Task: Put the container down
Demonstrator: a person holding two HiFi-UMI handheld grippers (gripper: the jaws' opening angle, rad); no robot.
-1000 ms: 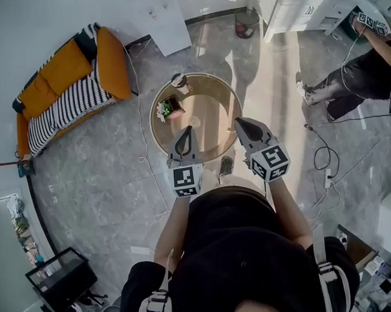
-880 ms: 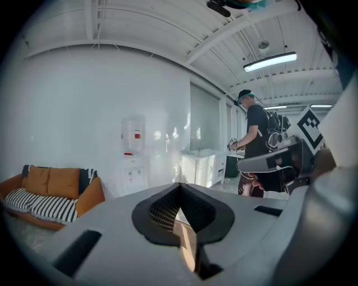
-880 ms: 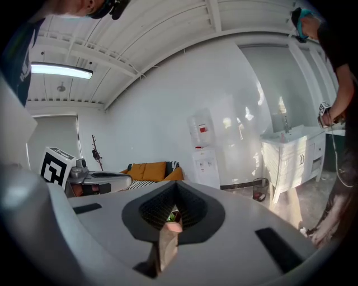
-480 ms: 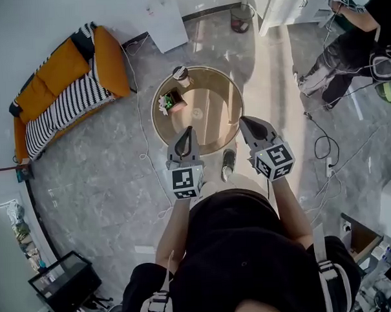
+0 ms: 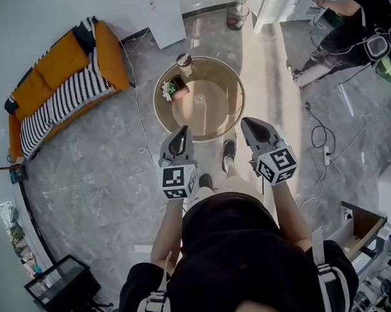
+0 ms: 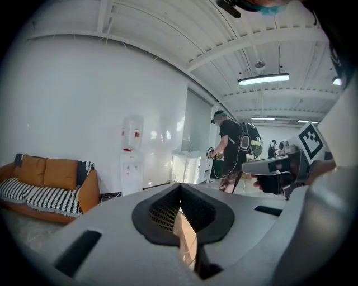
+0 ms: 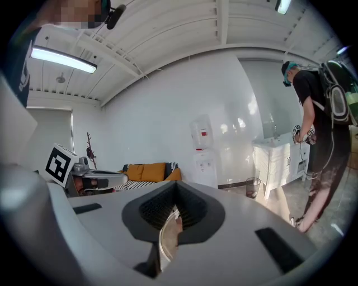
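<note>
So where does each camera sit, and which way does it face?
Head view: on the person's head, facing steeply down at the round table; shows torso, arms, left hand-held gripper, right hand-held gripper.
Left gripper view: on the left hand-held gripper, facing across the room over its shut jaws; the right one alongside.
Right gripper view: the mirror case, left one alongside.
Shared: both gripper views catch the orange sofa and water dispenser.

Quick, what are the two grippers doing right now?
Left gripper: closed, holding nothing.
Right gripper: closed, holding nothing.
</note>
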